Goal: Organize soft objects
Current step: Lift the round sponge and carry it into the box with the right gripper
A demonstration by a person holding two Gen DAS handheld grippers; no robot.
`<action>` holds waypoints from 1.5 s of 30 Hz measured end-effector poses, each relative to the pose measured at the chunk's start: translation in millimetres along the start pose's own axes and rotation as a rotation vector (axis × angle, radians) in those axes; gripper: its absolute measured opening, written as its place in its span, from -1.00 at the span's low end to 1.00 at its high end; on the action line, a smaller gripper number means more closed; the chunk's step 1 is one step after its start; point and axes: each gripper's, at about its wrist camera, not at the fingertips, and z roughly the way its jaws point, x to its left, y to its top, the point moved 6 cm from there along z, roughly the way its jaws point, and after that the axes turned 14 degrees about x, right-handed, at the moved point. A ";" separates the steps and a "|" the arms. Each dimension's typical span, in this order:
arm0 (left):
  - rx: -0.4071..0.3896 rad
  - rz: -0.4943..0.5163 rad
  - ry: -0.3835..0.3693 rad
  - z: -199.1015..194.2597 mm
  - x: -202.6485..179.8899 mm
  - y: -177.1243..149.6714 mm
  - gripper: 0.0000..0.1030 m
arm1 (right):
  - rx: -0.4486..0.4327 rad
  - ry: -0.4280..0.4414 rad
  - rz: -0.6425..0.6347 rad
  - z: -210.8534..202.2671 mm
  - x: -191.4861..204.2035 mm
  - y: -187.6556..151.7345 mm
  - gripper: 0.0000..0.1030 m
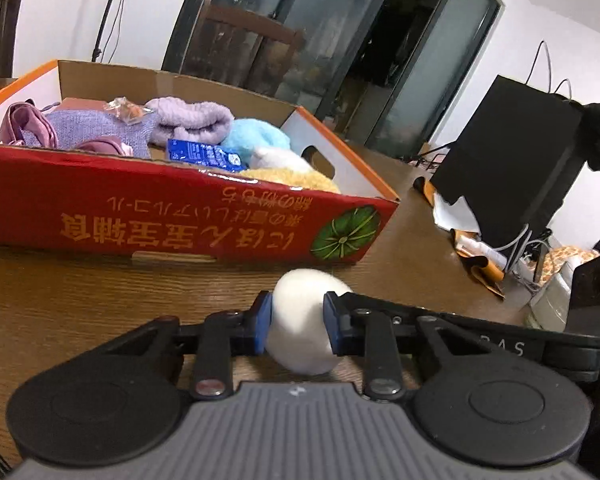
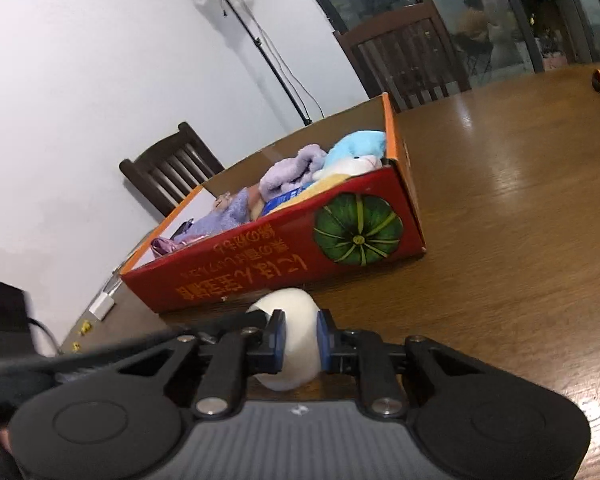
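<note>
— What were the two tools holding?

— Each pinched a white soft ball. The left gripper (image 1: 298,326) had its jaws squeezing one white ball (image 1: 306,320); the right gripper (image 2: 301,344) clamped another ball (image 2: 296,338) the same way, just above the worktop (image 2: 520,240).

— Why held there?

— Probably for dropping into the red box (image 1: 180,220) just ahead of the jaws, where the plush toys (image 1: 256,138) and knitwear (image 1: 192,120) already lay.
</note>
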 end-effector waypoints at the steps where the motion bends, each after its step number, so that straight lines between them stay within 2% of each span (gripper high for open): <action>1: -0.001 -0.005 -0.008 -0.1 1.8 -0.1 -0.47 | -0.002 0.006 0.001 0.9 0.2 -0.4 -0.71; 3: -0.005 -0.036 -0.033 -0.1 6.3 -1.9 -0.48 | -0.009 0.010 0.007 2.7 0.5 -1.0 -0.71; 9: -0.021 -0.010 -0.012 -0.9 2.5 -4.0 -0.50 | -0.020 0.007 -0.011 4.3 3.1 -1.5 -0.72; 14: -0.020 -0.028 -0.036 0.5 7.3 -2.0 -0.50 | -0.018 0.036 0.002 3.4 -3.0 -1.5 -0.72; 17: -0.029 -0.024 -0.027 -0.2 5.6 -3.7 -0.51 | -0.020 0.044 0.007 2.4 -4.2 -1.8 -0.73; 21: -0.020 -0.067 0.007 -14.5 0.5 -17.0 -0.55 | -0.042 0.012 -0.047 -2.3 4.9 -8.8 -0.73; 25: -0.053 -0.013 0.055 -54.8 -19.1 -57.2 -0.59 | -0.035 -0.033 -0.092 -21.7 33.0 -44.0 -0.73; 29: -0.060 -0.086 0.001 -94.4 -22.5 -106.9 -0.63 | -0.062 -0.096 -0.165 -53.1 70.3 -97.9 -0.73; 33: -0.081 -0.124 -0.029 -126.6 -22.9 -139.9 -0.68 | -0.060 -0.079 -0.163 -74.2 92.5 -146.0 -0.73; 37: -0.107 -0.124 -0.018 -139.6 -26.2 -143.5 -0.68 | -0.045 -0.052 -0.166 -84.6 105.6 -161.0 -0.73; 41: -0.135 -0.116 -0.021 -143.6 -30.9 -136.6 -0.68 | -0.065 -0.048 -0.161 -90.6 111.7 -159.2 -0.73; 45: -0.185 -0.080 -0.032 -150.7 -37.1 -116.6 -0.68 | -0.092 -0.033 -0.157 -97.7 114.6 -146.6 -0.74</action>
